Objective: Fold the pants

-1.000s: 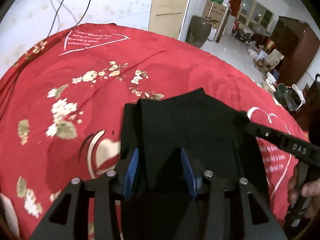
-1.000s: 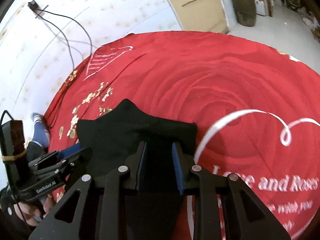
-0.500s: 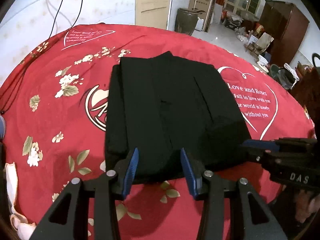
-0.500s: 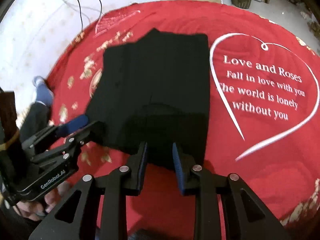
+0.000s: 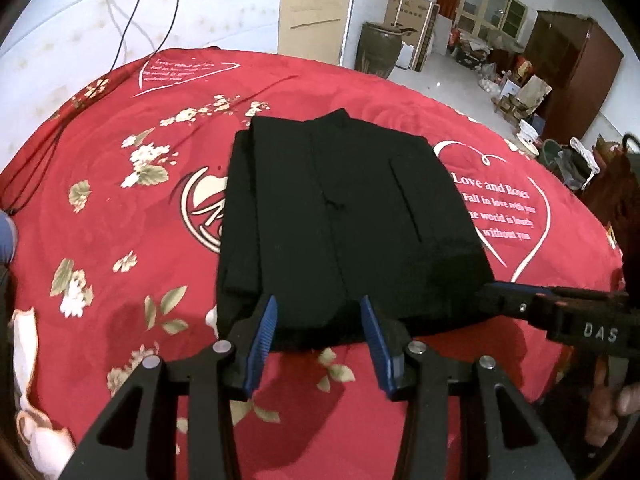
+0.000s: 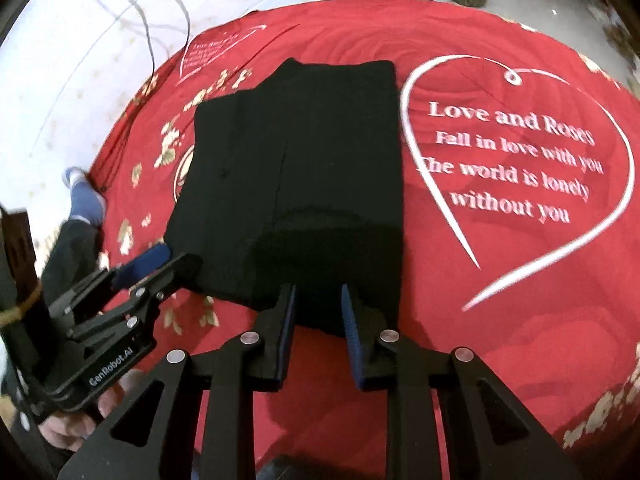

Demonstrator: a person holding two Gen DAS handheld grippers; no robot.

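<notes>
The pants point(image 5: 344, 220) lie folded into a flat black rectangle on a red bedspread point(image 5: 120, 208) printed with flowers and a white heart with lettering. The left gripper point(image 5: 318, 322) and right gripper point(image 6: 318, 308) sit at the near edge, fingers apart, holding nothing. Beyond: white wall, cables point(image 5: 132, 20), brown jar point(image 5: 378, 48), dark cabinet point(image 5: 576, 76).

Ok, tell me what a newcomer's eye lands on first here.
First the black pants, folded into a neat rectangle in the middle of the red cloth. Next the white heart with "Love and Roses" lettering, printed on the cloth just right of the pants. Then both open grippers, left and right, at the pants' near edge, holding nothing.
</notes>
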